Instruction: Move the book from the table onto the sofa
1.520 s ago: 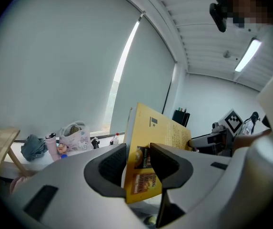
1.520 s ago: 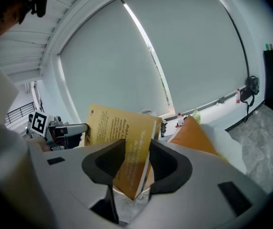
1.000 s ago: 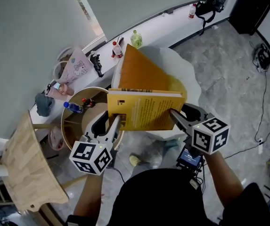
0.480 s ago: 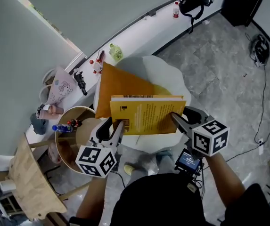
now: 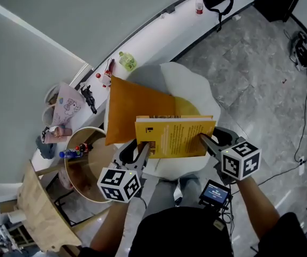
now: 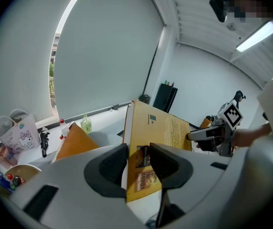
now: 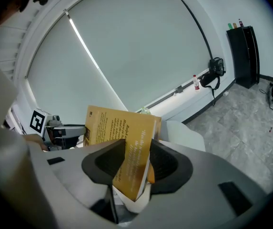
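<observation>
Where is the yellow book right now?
In the head view the book is at centre, gripped by the left tool and right tool, above the white sofa and orange cushion.

Bright, even daylight; fisheye-warped edges.

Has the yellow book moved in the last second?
Yes. The book has shifted rightwards, away from the round table and further over the white sofa.
</observation>
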Action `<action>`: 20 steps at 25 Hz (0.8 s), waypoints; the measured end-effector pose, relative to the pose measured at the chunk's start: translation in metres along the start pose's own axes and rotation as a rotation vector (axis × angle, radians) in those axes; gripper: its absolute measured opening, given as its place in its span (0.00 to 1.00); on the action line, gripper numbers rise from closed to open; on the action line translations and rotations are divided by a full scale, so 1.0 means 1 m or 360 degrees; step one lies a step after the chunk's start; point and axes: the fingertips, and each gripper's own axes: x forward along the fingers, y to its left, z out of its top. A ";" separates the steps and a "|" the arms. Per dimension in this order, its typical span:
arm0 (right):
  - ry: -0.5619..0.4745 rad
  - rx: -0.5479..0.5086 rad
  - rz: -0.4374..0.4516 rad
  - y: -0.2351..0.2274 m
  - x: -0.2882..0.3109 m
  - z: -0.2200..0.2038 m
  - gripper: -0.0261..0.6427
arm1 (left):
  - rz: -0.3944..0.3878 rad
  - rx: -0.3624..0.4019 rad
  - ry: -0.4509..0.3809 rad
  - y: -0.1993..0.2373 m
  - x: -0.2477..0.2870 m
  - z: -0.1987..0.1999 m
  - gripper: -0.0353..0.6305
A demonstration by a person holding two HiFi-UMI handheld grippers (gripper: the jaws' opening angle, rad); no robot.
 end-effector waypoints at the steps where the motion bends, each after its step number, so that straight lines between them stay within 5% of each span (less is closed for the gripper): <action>1: 0.0022 0.0015 -0.0008 -0.008 0.005 -0.002 0.29 | -0.0008 0.0002 0.0032 0.001 0.010 -0.003 0.29; 20: 0.0291 0.0284 -0.0270 -0.174 0.169 -0.181 0.30 | -0.0187 0.0010 0.0511 0.069 0.235 -0.210 0.29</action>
